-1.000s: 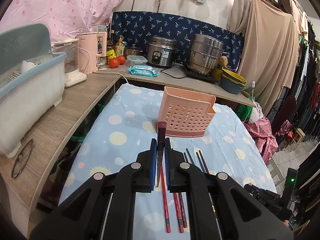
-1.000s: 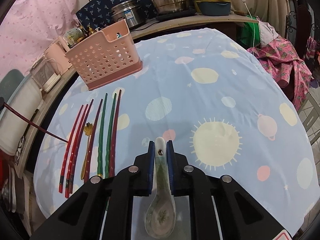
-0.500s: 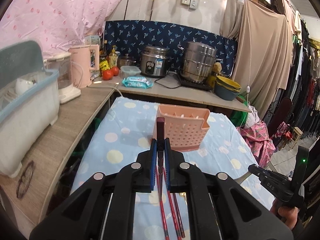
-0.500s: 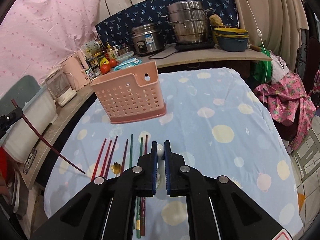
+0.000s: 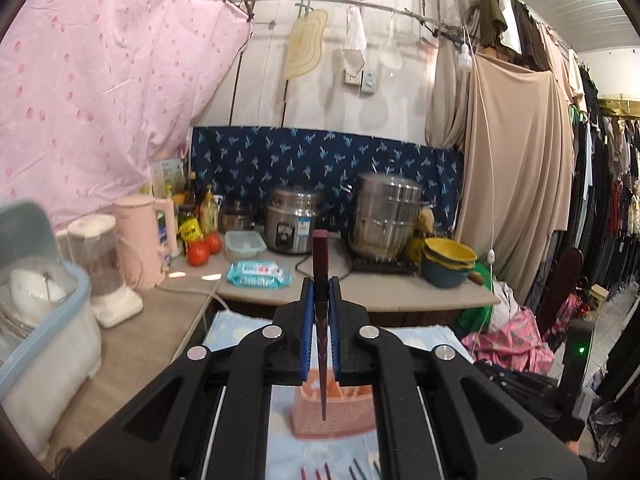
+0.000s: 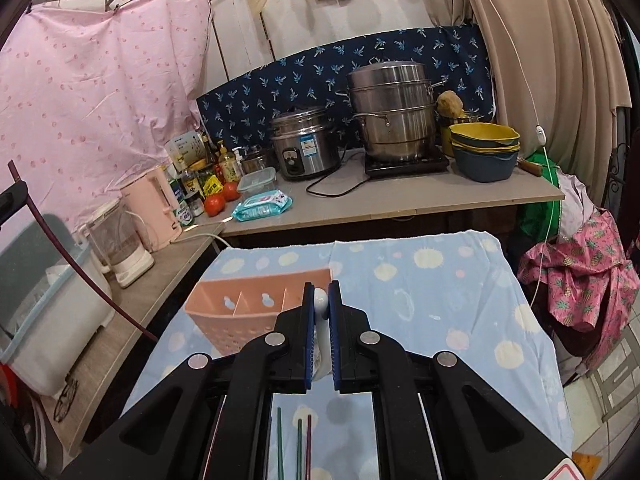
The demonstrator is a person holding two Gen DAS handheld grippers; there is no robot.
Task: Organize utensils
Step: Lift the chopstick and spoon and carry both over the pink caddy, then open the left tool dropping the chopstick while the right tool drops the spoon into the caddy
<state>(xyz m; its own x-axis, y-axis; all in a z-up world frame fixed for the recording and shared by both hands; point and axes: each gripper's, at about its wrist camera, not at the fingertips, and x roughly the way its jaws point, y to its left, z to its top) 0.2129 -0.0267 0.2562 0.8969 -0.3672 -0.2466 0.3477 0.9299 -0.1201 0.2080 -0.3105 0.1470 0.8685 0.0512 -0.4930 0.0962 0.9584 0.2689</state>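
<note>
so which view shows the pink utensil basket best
The right wrist view: the pink utensil basket shows its open top, dividers and perforated wall, only its right end hidden. In the left wrist view only its lower part peeks out below the fingers.

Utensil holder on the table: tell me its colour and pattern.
The utensil holder is salmon pink plastic, its walls perforated with rows of small round holes. Right wrist view shows it best.

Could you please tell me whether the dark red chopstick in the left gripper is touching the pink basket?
Apart. The right wrist view shows the chopstick ending in the air left of the basket, with a gap between them.
</note>
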